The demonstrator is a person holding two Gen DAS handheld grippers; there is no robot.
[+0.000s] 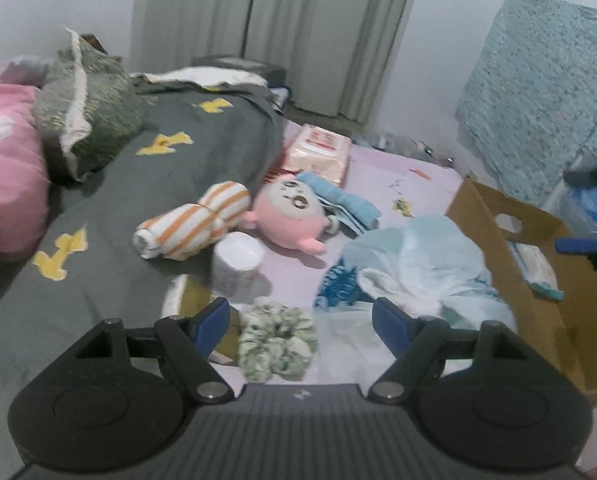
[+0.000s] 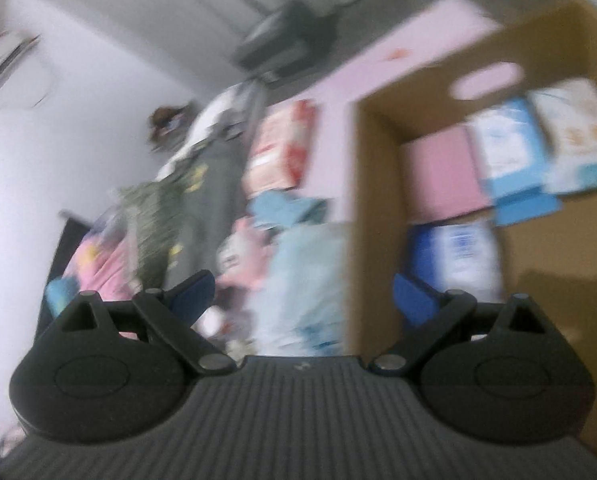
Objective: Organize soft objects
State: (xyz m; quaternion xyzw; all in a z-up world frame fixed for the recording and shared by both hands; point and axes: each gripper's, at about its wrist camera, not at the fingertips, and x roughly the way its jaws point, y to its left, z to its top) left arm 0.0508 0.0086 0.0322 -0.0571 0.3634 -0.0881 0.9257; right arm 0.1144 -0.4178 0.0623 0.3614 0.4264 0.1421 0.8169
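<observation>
In the left wrist view my left gripper (image 1: 302, 314) is open over the bed, and a green-and-white scrunchie (image 1: 276, 344) lies loose between its fingers. Beyond it sit a white roll (image 1: 238, 264), an orange-striped rolled cloth (image 1: 194, 224), a pink plush toy (image 1: 288, 212) and a blue towel (image 1: 338, 200). My right gripper (image 1: 582, 212) shows at the right edge above the cardboard box (image 1: 558, 320). The right wrist view is blurred and tilted. There my right gripper (image 2: 302, 296) is open and holds nothing, just off the near corner of the cardboard box (image 2: 374, 200), which holds several soft packs (image 2: 502, 144).
A crumpled pale blue plastic bag (image 1: 410, 264) lies between the scrunchie and the box. A tissue pack (image 1: 318, 152) rests farther back on the pink sheet. A grey quilt (image 1: 158, 184) and a green pillow (image 1: 90, 112) cover the left side. Curtains and a wall stand behind.
</observation>
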